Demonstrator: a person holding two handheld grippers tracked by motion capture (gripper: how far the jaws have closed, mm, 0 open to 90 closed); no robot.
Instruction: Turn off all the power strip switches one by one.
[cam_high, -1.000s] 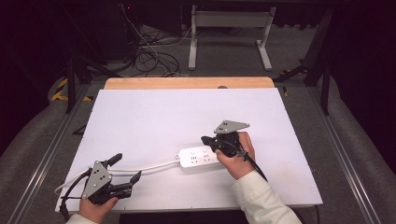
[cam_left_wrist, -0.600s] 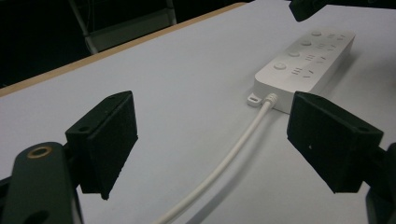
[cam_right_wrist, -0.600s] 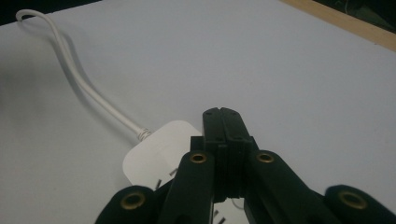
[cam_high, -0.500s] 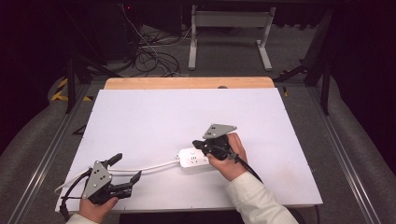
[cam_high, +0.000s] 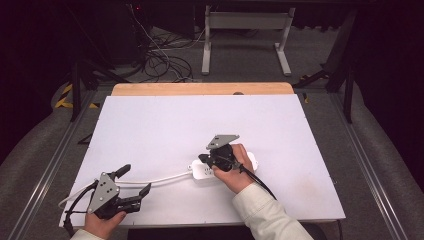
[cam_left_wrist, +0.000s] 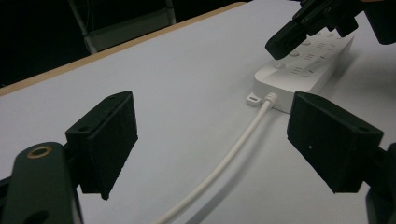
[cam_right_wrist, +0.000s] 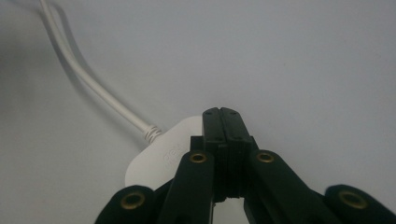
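A white power strip (cam_high: 248, 161) lies on the white table top (cam_high: 190, 125), and its white cable (cam_high: 160, 178) runs left toward the near-left corner. My right gripper (cam_high: 202, 158) is shut with nothing between its jaws, and its tips hover just over the strip's cable end (cam_right_wrist: 159, 156). In the right gripper view the closed tips (cam_right_wrist: 223, 114) point past the strip's rounded corner, with the cable (cam_right_wrist: 93, 88) leading away. My left gripper (cam_high: 135, 179) rests open at the near-left edge. In the left gripper view the cable (cam_left_wrist: 224, 163) passes between its wide jaws toward the strip (cam_left_wrist: 303, 74).
A wooden strip (cam_high: 200, 89) edges the far side of the table. Beyond it on the floor lie tangled cables (cam_high: 160, 55) and a metal stand (cam_high: 245, 35). Grey rails run along both sides of the table.
My right gripper has slid left and a little down along the power strip to its cable end. The left gripper has stayed where it was.
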